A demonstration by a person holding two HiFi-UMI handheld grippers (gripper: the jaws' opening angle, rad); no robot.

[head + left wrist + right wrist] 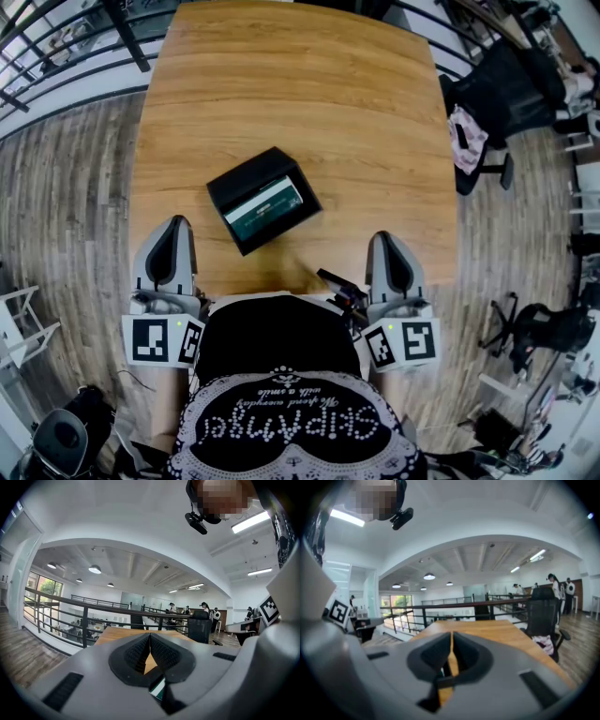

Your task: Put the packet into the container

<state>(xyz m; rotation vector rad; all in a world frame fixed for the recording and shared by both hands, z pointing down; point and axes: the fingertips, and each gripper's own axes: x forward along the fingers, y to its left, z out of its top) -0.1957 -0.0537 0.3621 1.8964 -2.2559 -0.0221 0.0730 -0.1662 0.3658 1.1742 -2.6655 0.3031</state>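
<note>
A black open container (262, 199) sits in the middle of the wooden table (291, 94), turned at an angle. Inside it lies a green and white packet (266, 207). My left gripper (169, 246) rests at the table's near edge, left of the container, shut with nothing in it. My right gripper (390, 259) rests at the near edge to the right, also shut and empty. In the left gripper view the jaws of the left gripper (150, 641) meet, and a corner of the packet (158, 688) shows below them. The right gripper (452, 641) shows its jaws pressed together.
A small dark object (339, 286) lies at the table's near edge beside the right gripper. A black office chair (502, 94) with a pink cloth (466, 136) stands right of the table. A railing (84, 47) runs at the far left.
</note>
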